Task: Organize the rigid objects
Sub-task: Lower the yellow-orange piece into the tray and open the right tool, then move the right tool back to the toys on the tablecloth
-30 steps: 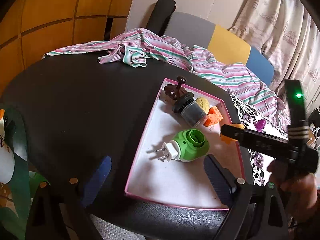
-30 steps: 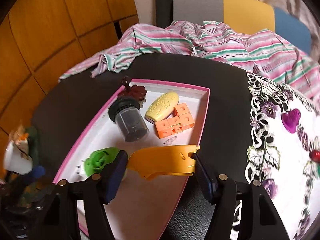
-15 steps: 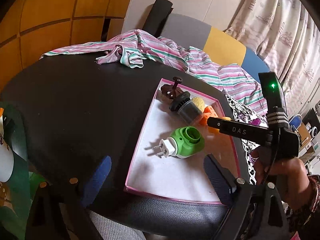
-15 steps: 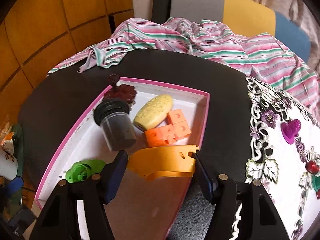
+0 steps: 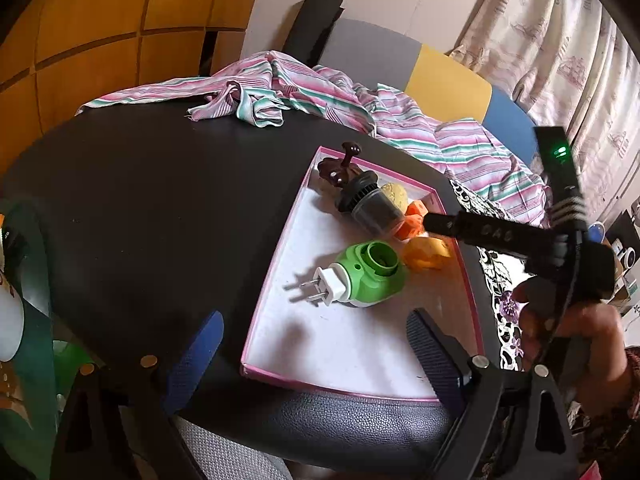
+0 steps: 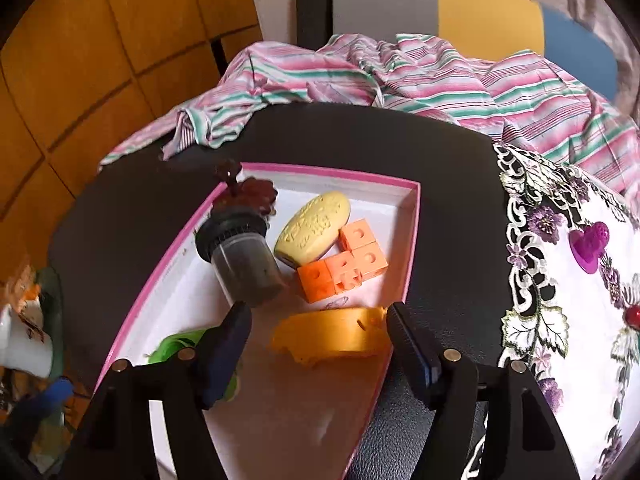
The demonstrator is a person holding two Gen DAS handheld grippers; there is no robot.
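Observation:
A pink-rimmed white tray [image 5: 276, 264] [image 6: 408, 240] lies on the black table. In it are a green plug-in device [image 5: 364, 272] [image 6: 176, 346], a dark jar [image 5: 370, 206] [image 6: 244, 264], a brown hook [image 5: 340, 164] [image 6: 244, 192], a yellow oval piece [image 6: 314, 226], orange cubes [image 6: 344, 266] and an orange curved piece [image 5: 426, 254] [image 6: 336, 334]. My right gripper [image 6: 320, 352] is open just behind the orange piece, which lies loose on the tray floor. My left gripper [image 5: 316, 352] is open and empty over the tray's near edge.
A striped cloth [image 5: 320, 96] [image 6: 400, 76] lies across the table's far side. A floral mat [image 6: 568, 280] with a purple heart [image 6: 590, 242] is at the right. A white mug [image 6: 20, 344] is at the left edge.
My right gripper moved over the tray, opened and let go of the orange curved piece, which now lies in the tray. The left gripper stayed open and barely moved.

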